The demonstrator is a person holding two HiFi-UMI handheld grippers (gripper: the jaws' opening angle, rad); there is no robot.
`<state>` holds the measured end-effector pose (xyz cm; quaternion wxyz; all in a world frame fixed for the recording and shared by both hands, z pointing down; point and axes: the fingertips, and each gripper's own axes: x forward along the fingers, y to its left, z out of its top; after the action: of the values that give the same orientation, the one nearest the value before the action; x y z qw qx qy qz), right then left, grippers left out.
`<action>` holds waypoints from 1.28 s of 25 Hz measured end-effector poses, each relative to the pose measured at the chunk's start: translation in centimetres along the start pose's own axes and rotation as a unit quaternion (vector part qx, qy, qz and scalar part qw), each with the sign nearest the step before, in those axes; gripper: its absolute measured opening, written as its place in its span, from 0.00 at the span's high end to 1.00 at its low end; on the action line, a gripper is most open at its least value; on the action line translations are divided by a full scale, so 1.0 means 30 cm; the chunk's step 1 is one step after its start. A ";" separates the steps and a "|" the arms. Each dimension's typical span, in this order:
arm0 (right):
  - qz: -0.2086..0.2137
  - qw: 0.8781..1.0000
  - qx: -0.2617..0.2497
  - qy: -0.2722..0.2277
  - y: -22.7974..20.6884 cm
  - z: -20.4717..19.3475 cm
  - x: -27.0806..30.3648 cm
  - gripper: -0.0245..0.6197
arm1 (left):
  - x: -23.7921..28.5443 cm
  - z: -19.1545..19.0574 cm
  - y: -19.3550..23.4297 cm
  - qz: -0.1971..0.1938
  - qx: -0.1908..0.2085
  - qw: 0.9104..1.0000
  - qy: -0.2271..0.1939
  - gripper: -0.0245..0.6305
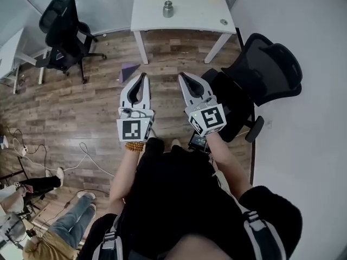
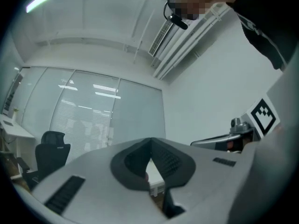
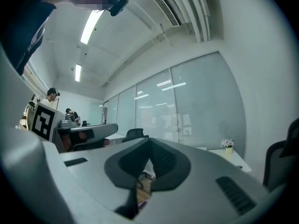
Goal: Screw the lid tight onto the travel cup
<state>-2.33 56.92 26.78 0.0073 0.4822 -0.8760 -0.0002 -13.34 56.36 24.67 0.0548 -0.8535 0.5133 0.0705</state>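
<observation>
On the table (image 1: 190,16) the travel cup (image 1: 168,8) stands upright, left gripper (image 1: 144,76) and right gripper (image 1: 181,76) jaws closed.

A dull metal sheen was seen on the travel cup (image 1: 168,8), and the far table (image 1: 190,19) was finished smooth, matt white. The floor (image 1: 70,107) was shown as grained wood. Left gripper (image 1: 143,76) and right gripper (image 1: 182,76) were shelled in matt grey plastic, and the pads (image 2: 169,161) were ribbed black.

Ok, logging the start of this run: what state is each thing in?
Left gripper: shut, empty, held in the air.
Right gripper: shut, empty, held in the air.
Cup: upright on the table.
Lid: flat on the table, apart from the cup.
</observation>
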 end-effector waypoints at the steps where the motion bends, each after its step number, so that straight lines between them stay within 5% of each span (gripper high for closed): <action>1: -0.004 1.000 -0.002 0.001 0.002 0.008 0.028 0.97 | 0.008 -0.008 0.032 -0.005 -0.005 1.000 -0.001 0.95; 6: -0.053 0.998 -0.017 0.005 -0.023 0.012 0.152 0.97 | 0.076 -0.031 0.155 -0.028 -0.018 0.999 -0.001 0.95; 14: -0.073 0.997 -0.036 0.005 -0.113 0.015 0.319 0.97 | 0.270 -0.098 0.240 -0.068 -0.015 0.998 0.001 0.95; 32: -0.085 0.996 0.014 0.014 -0.716 -0.127 0.735 0.97 | 0.894 -0.340 0.382 -0.068 0.012 0.995 0.068 0.95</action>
<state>4.09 26.82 30.71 0.0129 0.5545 -0.8319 0.0180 -10.41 26.02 29.72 0.0342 -0.8885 0.4576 0.0024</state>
